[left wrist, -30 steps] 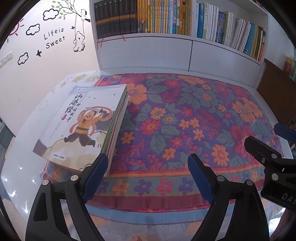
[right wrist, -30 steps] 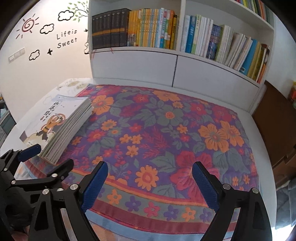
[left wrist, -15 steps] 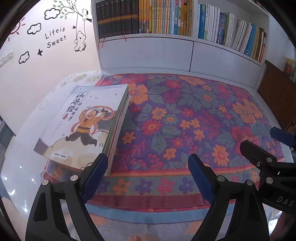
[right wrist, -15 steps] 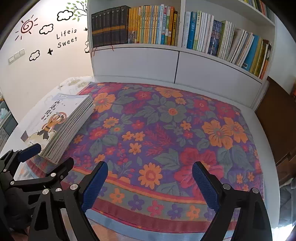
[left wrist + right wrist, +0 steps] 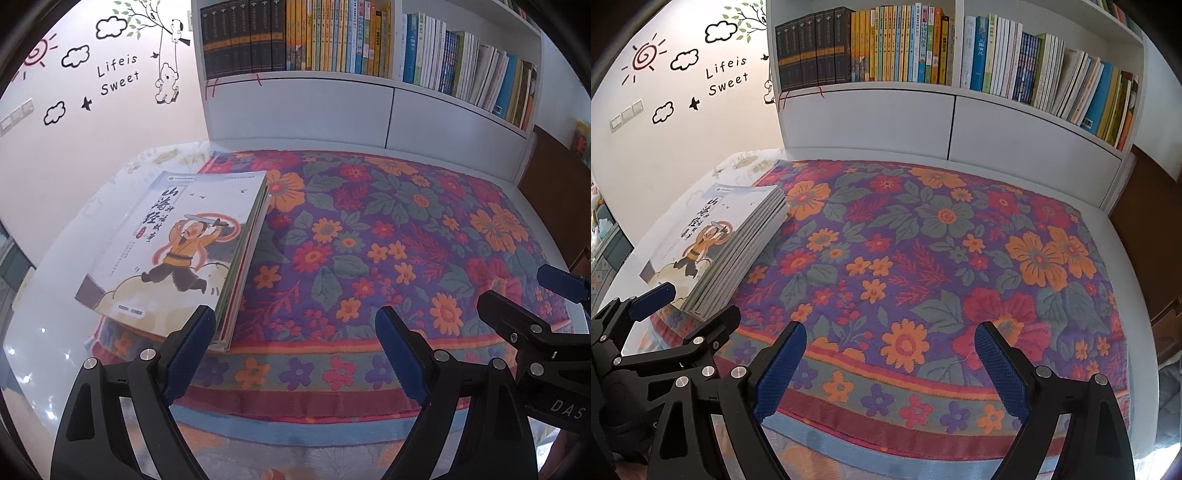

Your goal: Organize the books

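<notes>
Two grippers are held above the near edge of a floral cloth (image 5: 369, 229) spread over a white table (image 5: 1123, 258). The left gripper (image 5: 295, 325) is presented with its blue-padded jaws spread wide and nothing between them; its left fingertip (image 5: 195, 332) is seen just in front of the near right corner of a stack of books (image 5: 177, 251), though contact cannot be confirmed from this view. The right gripper (image 5: 890, 343) is likewise held with its jaws spread wide and empty, over the cloth's striped border, well apart from the stack. Each gripper is visible in the other's camera, the two being positioned side by side. The stack of books is located at the left edge of the cloth, lying flat, with its left side overhanging the cloth onto the bare table; the top cover bears an illustrated figure in an orange tunic raising a sword (the title is printed in Chinese characters). The page edges are seen facing right in the right wrist view. A white bookshelf (image 5: 953, 110) stands along the far side of the table, its shelf filled with upright books (image 5: 908, 44), those at the right end leaning. Wall decals (image 5: 118, 74) reading "Life is Sweet" are applied to the wall at left.
</notes>
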Motion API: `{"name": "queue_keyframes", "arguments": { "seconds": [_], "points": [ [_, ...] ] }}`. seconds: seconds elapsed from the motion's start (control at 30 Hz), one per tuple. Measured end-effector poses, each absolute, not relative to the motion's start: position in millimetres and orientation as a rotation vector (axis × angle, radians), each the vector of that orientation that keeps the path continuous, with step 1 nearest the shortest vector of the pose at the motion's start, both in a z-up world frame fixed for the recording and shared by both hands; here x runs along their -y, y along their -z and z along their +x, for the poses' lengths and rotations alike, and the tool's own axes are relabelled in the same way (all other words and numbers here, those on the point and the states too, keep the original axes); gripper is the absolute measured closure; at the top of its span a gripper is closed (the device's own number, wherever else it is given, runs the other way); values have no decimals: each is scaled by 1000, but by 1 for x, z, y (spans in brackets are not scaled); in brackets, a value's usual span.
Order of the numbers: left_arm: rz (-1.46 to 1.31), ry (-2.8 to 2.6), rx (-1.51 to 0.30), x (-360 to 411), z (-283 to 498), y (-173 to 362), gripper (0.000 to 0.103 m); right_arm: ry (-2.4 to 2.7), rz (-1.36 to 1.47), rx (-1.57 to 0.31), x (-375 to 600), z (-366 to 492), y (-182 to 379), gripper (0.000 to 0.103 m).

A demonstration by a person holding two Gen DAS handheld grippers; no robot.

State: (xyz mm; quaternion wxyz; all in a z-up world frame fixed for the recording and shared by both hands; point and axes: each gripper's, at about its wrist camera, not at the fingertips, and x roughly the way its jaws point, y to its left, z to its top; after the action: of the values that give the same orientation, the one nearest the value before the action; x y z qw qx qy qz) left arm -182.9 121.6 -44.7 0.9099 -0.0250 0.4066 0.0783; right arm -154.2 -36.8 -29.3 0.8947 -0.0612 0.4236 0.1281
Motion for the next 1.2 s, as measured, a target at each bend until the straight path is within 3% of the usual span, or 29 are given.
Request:
{"name": "queue_keyframes", "arguments": {
  "seconds": [1.2],
  "points": [
    [-38, -177, -827, -119, -185, 38, 15, -262, -98, -878, 39, -158, 27, 12]
  ]
}}
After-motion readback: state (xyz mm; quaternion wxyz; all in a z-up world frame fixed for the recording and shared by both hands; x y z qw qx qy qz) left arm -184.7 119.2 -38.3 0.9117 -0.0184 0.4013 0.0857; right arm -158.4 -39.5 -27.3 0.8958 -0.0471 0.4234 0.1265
